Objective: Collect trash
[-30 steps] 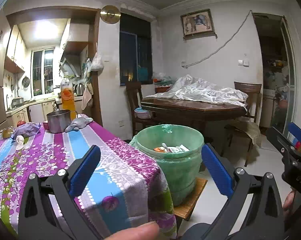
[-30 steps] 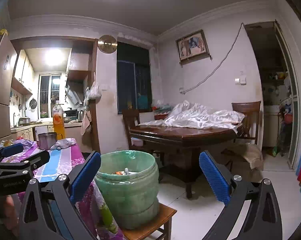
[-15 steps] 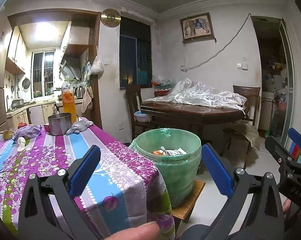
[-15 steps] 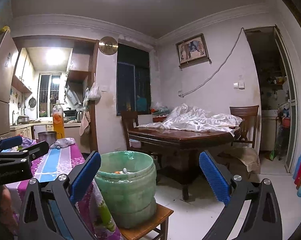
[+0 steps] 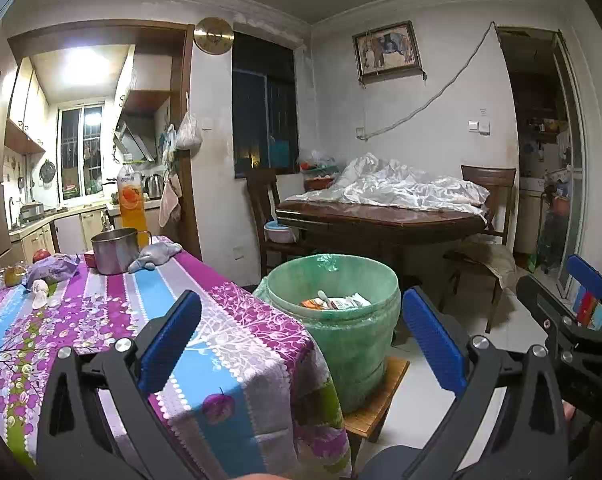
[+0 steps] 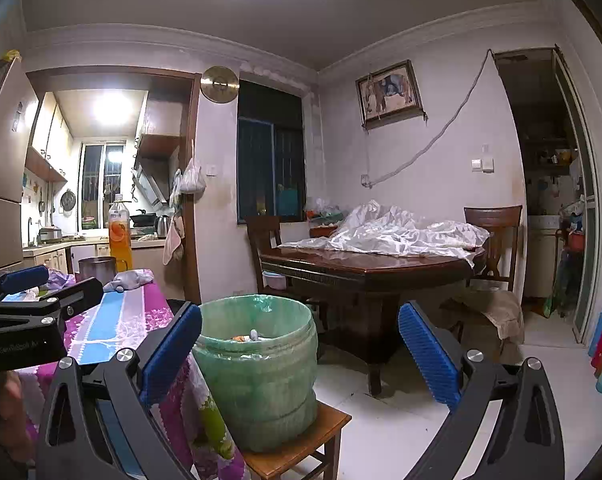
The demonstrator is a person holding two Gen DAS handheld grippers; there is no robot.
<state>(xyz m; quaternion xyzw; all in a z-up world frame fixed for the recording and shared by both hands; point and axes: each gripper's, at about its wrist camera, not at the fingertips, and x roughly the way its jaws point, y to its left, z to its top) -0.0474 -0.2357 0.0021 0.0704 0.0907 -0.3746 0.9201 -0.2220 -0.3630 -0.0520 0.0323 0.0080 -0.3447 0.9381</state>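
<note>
A green bin lined with a green bag (image 5: 341,344) stands on a low wooden stool beside the table; wrappers (image 5: 333,302) lie inside it. It also shows in the right wrist view (image 6: 257,376). My left gripper (image 5: 301,344) is open and empty, held above the table corner, short of the bin. My right gripper (image 6: 299,360) is open and empty, level with the bin's rim. On the table's far left lie a crumpled purple wrapper (image 5: 55,268) and small white scraps (image 5: 40,292).
The table has a purple and blue floral cloth (image 5: 113,320). A metal pot (image 5: 111,251), an orange drink bottle (image 5: 131,202), a grey cloth (image 5: 157,255) and fruit (image 5: 13,275) stand at its far end. A dark wooden dining table (image 5: 381,220) with chairs stands behind the bin.
Both grippers have drifted slightly back and up; the bin and table sit a little lower in view. Both stay open and empty.
</note>
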